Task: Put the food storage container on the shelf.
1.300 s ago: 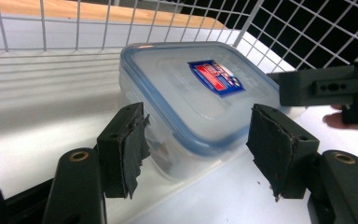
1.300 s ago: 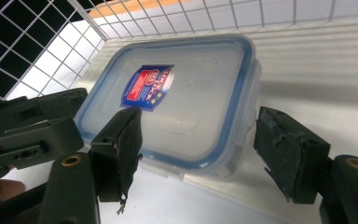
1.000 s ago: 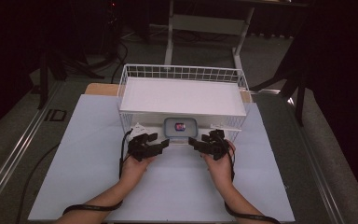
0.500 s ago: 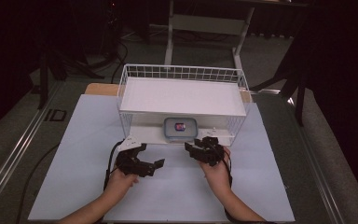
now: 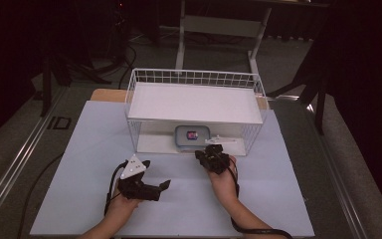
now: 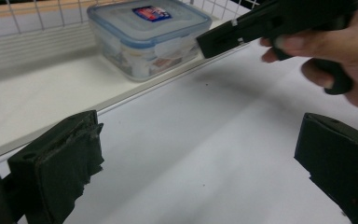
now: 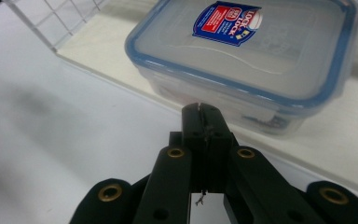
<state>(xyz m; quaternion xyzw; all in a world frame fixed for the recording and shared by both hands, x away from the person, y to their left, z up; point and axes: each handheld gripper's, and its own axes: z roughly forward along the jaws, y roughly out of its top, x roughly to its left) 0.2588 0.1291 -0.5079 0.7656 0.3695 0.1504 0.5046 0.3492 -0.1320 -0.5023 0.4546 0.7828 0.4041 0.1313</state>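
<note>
A clear lidded food container (image 5: 192, 137) with a blue rim and a red-and-blue label sits on the lower shelf of a white wire rack (image 5: 195, 102). In the high view my right gripper (image 5: 201, 155) is just in front of the rack. Its jaws are shut and empty, and they point at the container (image 7: 247, 56); the tip (image 7: 200, 110) stops a little short of its front wall. My left gripper (image 5: 155, 175) lies farther back on the white table, with jaws wide open (image 6: 200, 172) and nothing between them. It faces the container (image 6: 149, 32) and the right gripper (image 6: 242, 32).
The rack's top shelf (image 5: 194, 99) is a bare white board with a low wire rail. A white sheet (image 5: 89, 149) covers the table. Cables trail from both grippers toward the near edge. Dark floor and stand legs (image 5: 181, 35) lie beyond the table.
My left gripper has drawn back from the rack front toward the person. My right gripper has shifted slightly left, staying near the rack.
</note>
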